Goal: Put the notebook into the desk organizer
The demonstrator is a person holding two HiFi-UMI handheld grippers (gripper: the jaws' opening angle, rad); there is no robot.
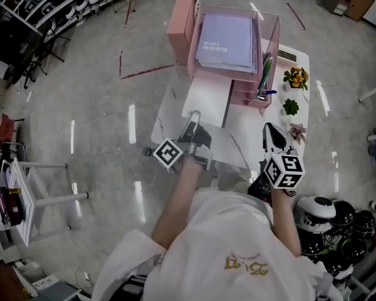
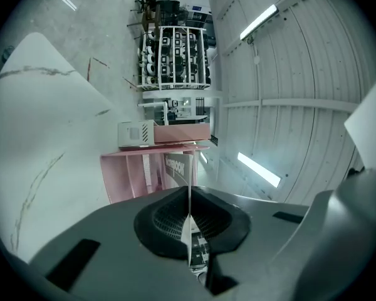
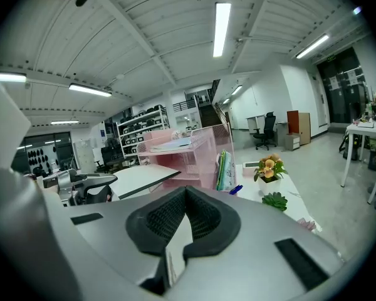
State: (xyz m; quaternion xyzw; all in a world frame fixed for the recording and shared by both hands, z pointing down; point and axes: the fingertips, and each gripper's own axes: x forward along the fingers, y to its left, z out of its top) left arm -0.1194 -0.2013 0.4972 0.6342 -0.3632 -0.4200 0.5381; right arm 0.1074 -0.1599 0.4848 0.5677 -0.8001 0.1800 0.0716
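A pink desk organizer [image 1: 182, 30] stands at the far end of the white table [image 1: 166, 121]. A thin white notebook [image 1: 207, 99] lies flat, running from my left gripper [image 1: 193, 121] to the organizer's lower tier. In the left gripper view the jaws [image 2: 189, 215] are shut on the notebook's near edge, which shows as a thin line [image 2: 189, 190] in front of the organizer [image 2: 125, 174]. My right gripper [image 1: 271, 130] hovers to the right of it, pads together [image 3: 185, 196] and holding nothing. Its view shows the notebook [image 3: 141, 177] leading to the organizer [image 3: 194, 162].
A lavender notebook [image 1: 225, 39] lies on the organizer's top tray. Green books and pens [image 1: 265, 74] stand in its right compartment. Three small potted plants [image 1: 296, 77] line the table's right edge. Helmets [image 1: 326, 215] sit on the floor at the right, a white stand [image 1: 25, 193] at the left.
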